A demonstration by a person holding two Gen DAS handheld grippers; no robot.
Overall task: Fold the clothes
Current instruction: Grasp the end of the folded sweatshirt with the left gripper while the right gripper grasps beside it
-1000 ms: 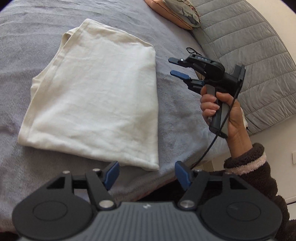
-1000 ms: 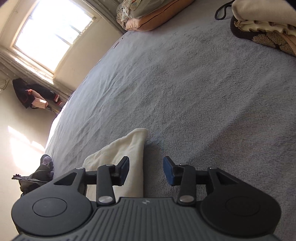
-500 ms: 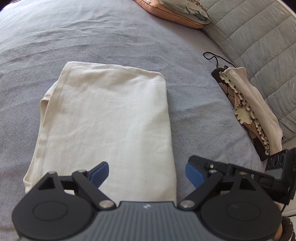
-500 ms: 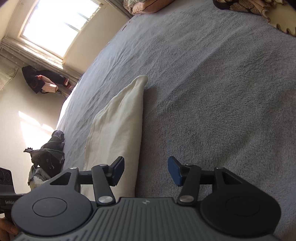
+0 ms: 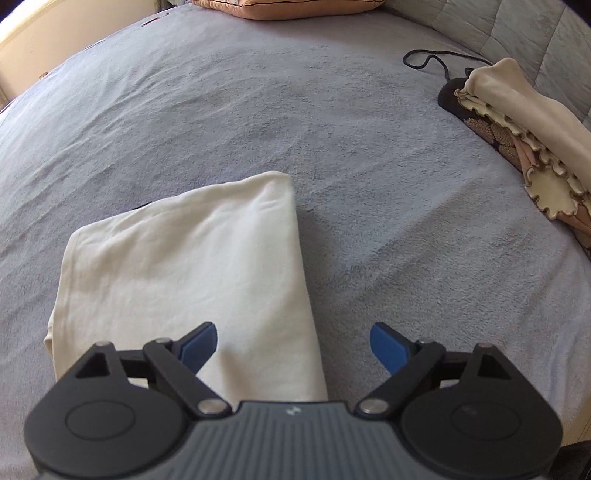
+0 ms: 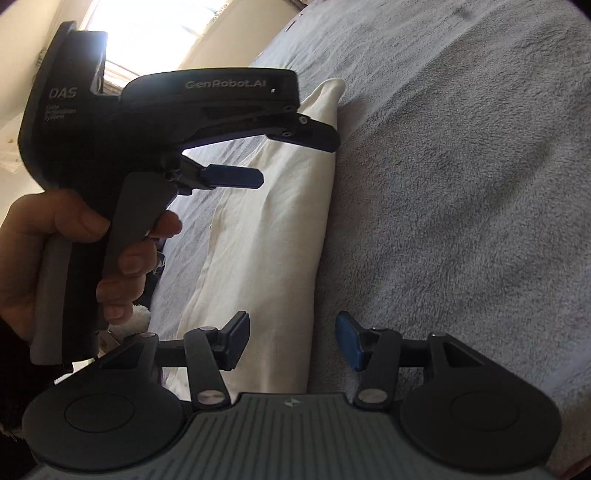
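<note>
Cream garment (image 5: 184, 273), folded to a rough rectangle, lies flat on the grey bedspread (image 5: 332, 129). L gripper (image 5: 291, 345) low over its near end, jaws wide apart, nothing between them; one blue pad (image 5: 197, 345) above the cloth, the other above bare bedspread. R gripper (image 6: 291, 341) also spread, empty, straddling the garment's right edge. R cam shows the L gripper w/ hand (image 6: 74, 251) on its grip. Folded clothes stack (image 5: 517, 122) far right, pillow (image 5: 288, 7) at far end.
</note>
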